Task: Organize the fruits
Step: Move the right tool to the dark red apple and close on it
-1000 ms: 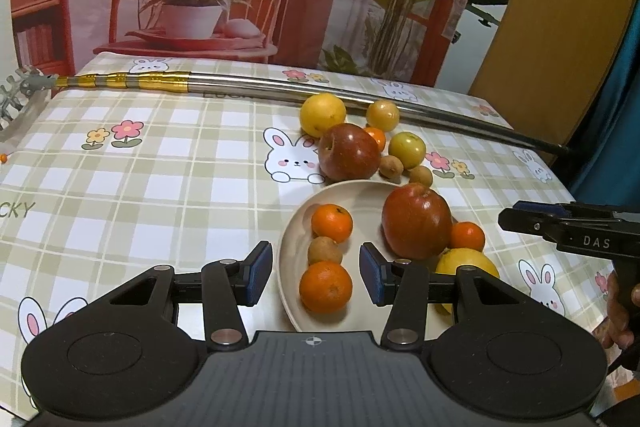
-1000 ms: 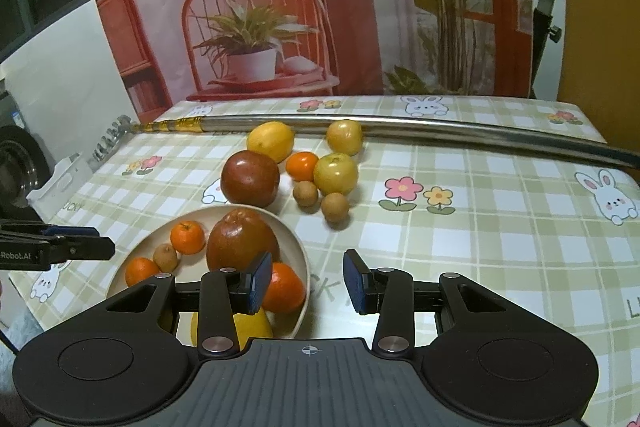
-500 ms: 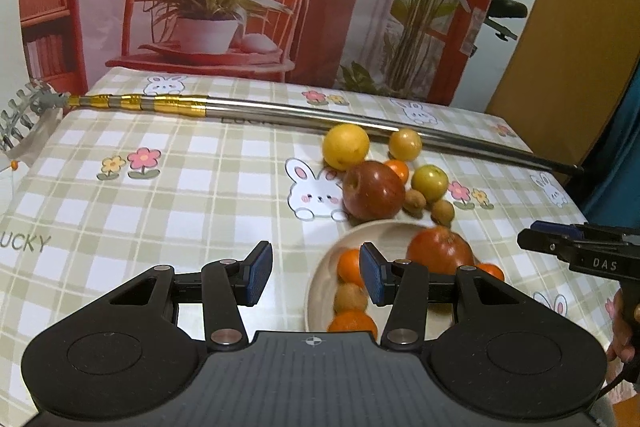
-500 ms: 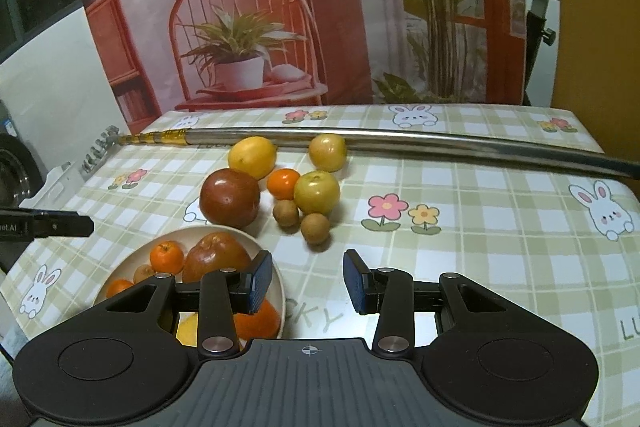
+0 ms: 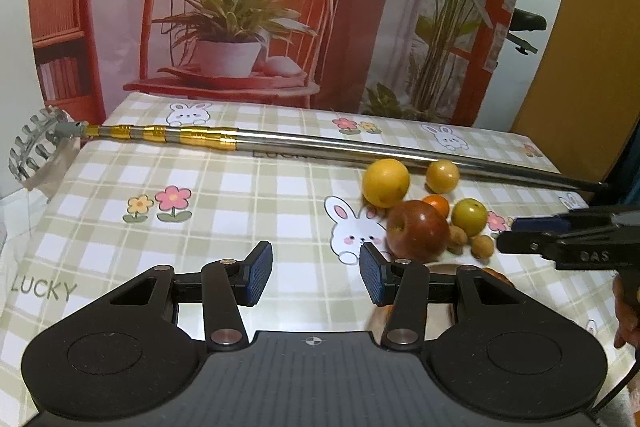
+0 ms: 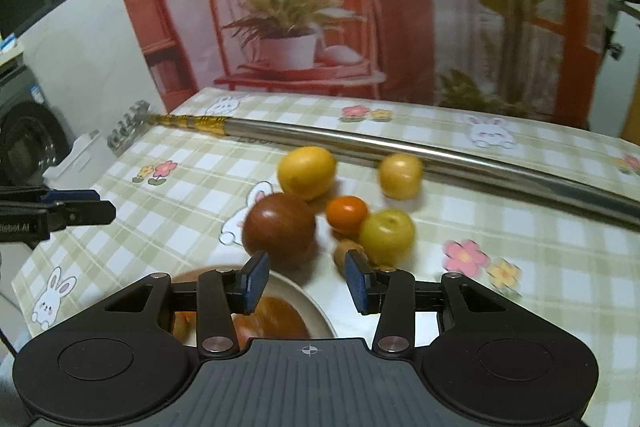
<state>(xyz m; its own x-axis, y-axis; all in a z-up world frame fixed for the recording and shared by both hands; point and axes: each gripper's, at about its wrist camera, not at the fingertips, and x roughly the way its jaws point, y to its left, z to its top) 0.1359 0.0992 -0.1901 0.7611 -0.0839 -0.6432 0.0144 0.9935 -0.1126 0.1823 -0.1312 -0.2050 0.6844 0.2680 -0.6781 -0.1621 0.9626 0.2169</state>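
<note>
Checked bunny-print cloth covers the desk [image 5: 100,235]; loose fruit sits in a tight cluster just beyond the plate [image 6: 308,301], which already holds some: red apple [image 6: 279,227], lemon [image 6: 306,172], small orange [image 6: 346,213], green-yellow fruit [image 6: 386,236], all near the steel pole [image 6: 440,153] lying across the back. We see both the left gripper [image 5: 316,277] and right gripper [image 6: 306,281] with fingers wide and empty, the right one lined up roughly on the gap between the apple and a brown fruit. We'd judge the apple the best pick: come in low and centred, close gently so neighbours don't roll, and keep clear of the pole behind and the plate rim below, while open cloth to the left gives room to manoeuvre.
</note>
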